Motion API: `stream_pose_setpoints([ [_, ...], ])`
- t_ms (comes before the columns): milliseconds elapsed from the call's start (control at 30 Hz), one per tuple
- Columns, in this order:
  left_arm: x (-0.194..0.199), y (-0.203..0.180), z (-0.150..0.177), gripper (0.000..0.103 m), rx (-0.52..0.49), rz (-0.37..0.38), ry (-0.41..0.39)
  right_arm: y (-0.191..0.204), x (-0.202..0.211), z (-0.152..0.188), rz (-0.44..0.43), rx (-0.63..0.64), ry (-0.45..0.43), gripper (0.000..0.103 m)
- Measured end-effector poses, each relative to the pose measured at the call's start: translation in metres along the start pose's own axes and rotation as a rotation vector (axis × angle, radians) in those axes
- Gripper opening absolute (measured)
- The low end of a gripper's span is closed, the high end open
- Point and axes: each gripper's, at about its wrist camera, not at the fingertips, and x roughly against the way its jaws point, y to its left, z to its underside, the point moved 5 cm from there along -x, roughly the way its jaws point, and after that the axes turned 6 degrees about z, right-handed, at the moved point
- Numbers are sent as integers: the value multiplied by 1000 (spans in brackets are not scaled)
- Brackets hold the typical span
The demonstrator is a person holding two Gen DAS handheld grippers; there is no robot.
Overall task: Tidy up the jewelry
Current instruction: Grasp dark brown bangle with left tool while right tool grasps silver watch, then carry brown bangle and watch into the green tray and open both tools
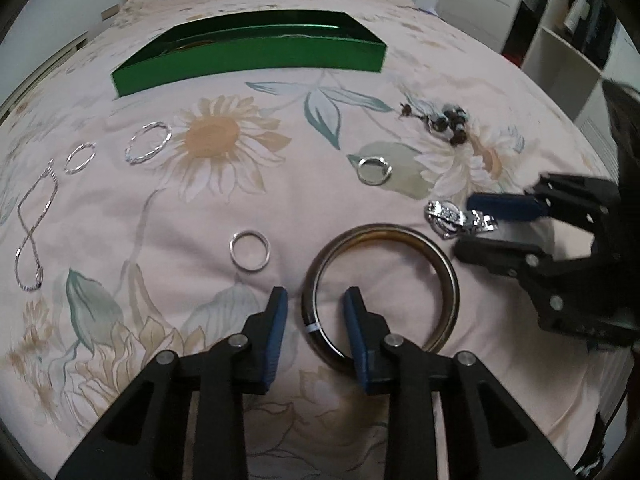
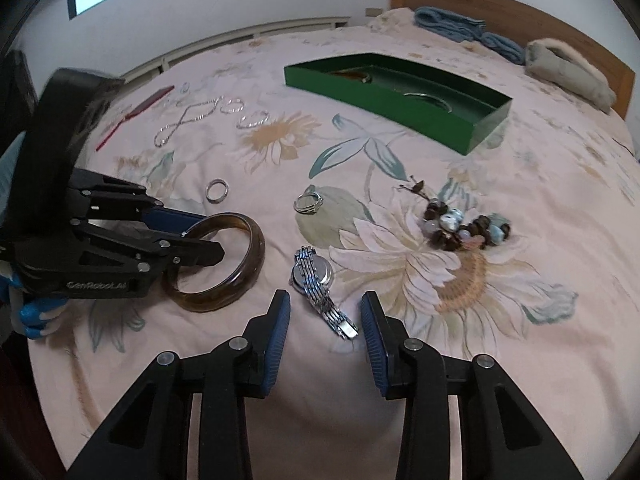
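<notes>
- On the flowered bedspread [image 1: 248, 208], my left gripper [image 1: 316, 322] sits with its fingers spread apart, one pad inside and one pad outside the rim of the brown bangle [image 1: 380, 288], not yet pinching it
- From the right wrist view the same bangle [image 2: 224, 260] lies flat, and the left gripper [image 2: 200, 236] straddles its near wall
- My right gripper [image 2: 325, 322] is also open, its fingers either side of the clasp end of the silver watch [image 2: 318, 284], gripping nothing yet
- The green tray [image 1: 248, 62] is well apart at the far side of the bed, and I can see a bangle or two lying in it already; I judge that is where these pieces go
- Risk one: the bangle is smooth and hard, so I expect a pinch on its curved wall could let it swing or slip out on the way over
- Risk two: the watch band is limp links; closing on the clasp alone may leave the case dangling, and it could drag across the fabric
- Risk three: both grippers are close together, so lifting both at once may knock one into the other
- The beaded bracelet [image 2: 466, 228], two plain rings [image 1: 250, 250] [image 1: 374, 170] and the silver chain [image 1: 34, 236] remain loose on the cover, near enough to snag
</notes>
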Motion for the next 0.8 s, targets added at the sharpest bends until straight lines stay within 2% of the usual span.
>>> stream_pose_setpoints([
  [133,-2,1,-3,28,-8,16,22,1,-6,2,-9,20,19,34],
  [300,-3,-2,-4,26,-12,9,8,1,-6,6,1,13,22,12],
  [500,4,-9,-3,9,-37,-26,-32,5,7,10,50,-38,-4,8],
  [800,44,-21,6,8,-40,-45,-116,13,62,21,93,-164,-96,8],
])
